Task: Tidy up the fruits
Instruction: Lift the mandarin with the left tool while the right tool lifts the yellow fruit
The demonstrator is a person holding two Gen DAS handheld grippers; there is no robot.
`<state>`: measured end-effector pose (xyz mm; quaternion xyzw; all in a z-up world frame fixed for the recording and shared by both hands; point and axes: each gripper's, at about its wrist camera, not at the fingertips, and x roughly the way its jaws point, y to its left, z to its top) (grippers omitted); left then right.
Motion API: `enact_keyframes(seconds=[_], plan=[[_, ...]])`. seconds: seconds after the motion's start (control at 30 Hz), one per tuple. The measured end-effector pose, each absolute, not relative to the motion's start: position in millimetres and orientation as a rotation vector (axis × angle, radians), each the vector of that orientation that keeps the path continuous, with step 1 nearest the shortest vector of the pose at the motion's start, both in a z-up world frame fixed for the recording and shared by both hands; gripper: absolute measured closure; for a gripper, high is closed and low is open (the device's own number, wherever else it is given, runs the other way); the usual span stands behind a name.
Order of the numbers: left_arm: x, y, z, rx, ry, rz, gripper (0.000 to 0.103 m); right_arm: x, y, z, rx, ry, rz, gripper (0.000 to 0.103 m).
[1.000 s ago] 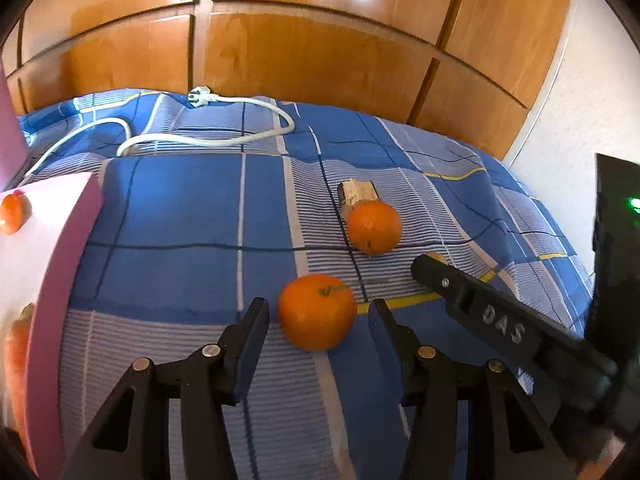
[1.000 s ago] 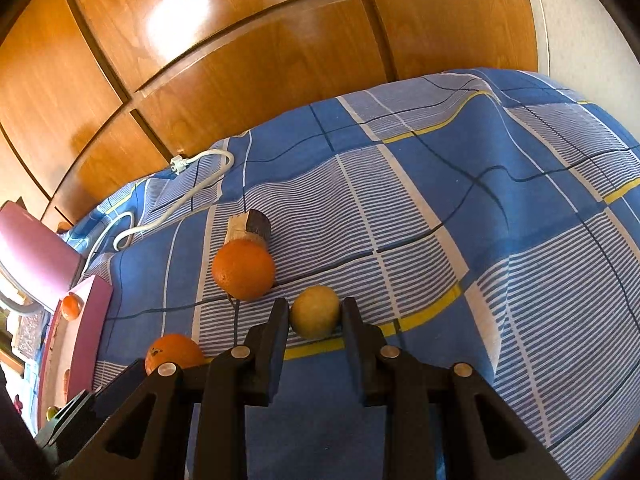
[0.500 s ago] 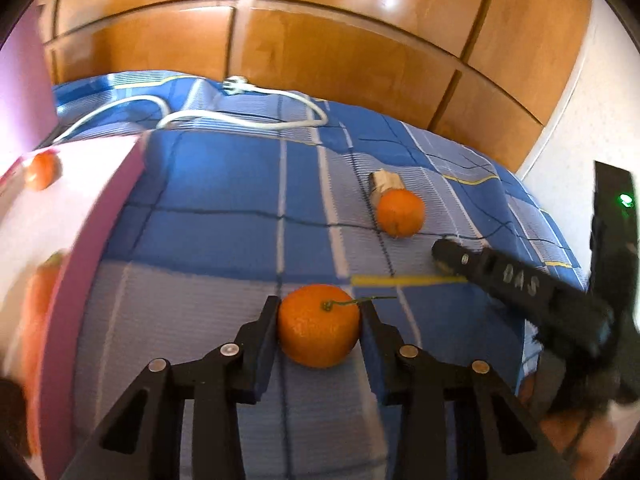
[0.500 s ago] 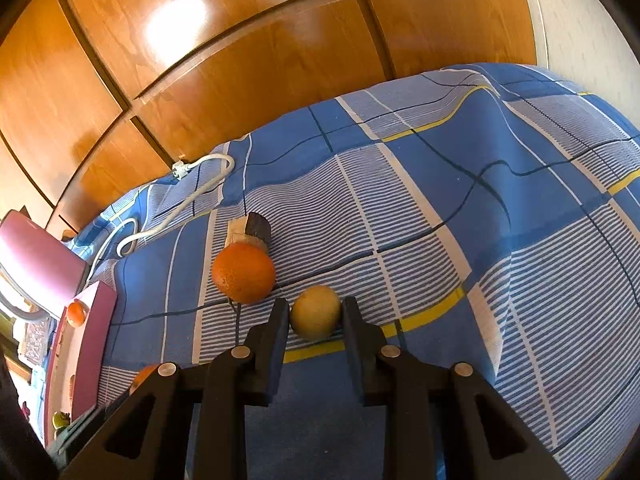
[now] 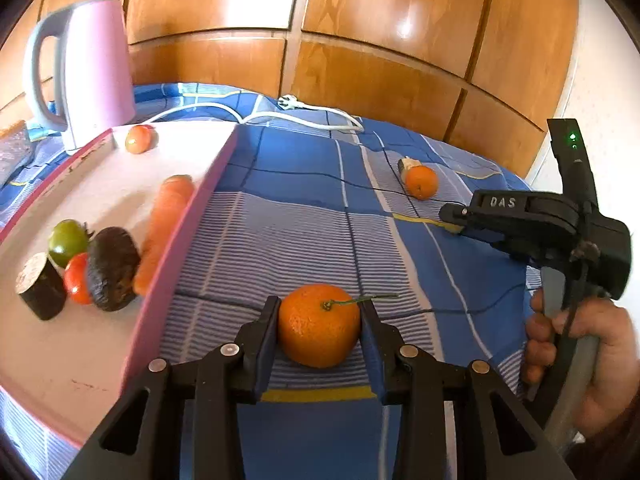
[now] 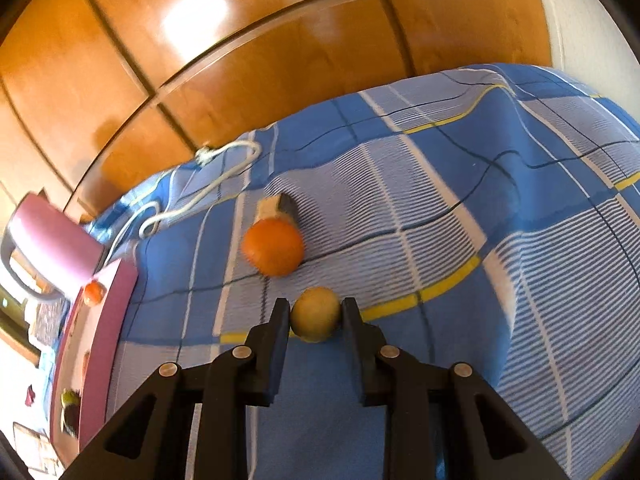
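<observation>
Left hand-held gripper [image 5: 320, 322] clamped on a stemmed mandarin [image 5: 319, 325], just right of the pink tray [image 5: 188, 236] on the blue checked cloth [image 5: 304, 184]. Right hand-held gripper [image 6: 315, 314] pinching a small yellow fruit [image 6: 315, 314], right beside another orange [image 6: 273, 246]. Carrot [image 5: 162, 232], tomatoes already in tray.

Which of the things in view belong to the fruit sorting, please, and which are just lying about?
Part of the job:
- stemmed orange in the left hand-held gripper
- yellow fruit in the right hand-held gripper
- loose orange
- pink tray

Lying about:
- pink kettle
- white cable
</observation>
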<state>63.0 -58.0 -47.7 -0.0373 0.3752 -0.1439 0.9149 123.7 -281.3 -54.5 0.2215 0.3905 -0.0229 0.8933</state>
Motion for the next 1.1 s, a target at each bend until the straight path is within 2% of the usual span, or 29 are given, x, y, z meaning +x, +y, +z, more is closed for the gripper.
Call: enact_keyframes(seconds=[0.33,1.1], plan=[[60.9,-59.5,-54.8,-0.060,0.725,-0.285,0.063,103.5,-211.0,-53.0,0.231,0.894,0.116,0.076],[59.8,-57.5,-52.8,-0.091,0.738,-0.296,0.065,97.1,-196.8,-52.9,0.123,0.864,0.047,0.077]])
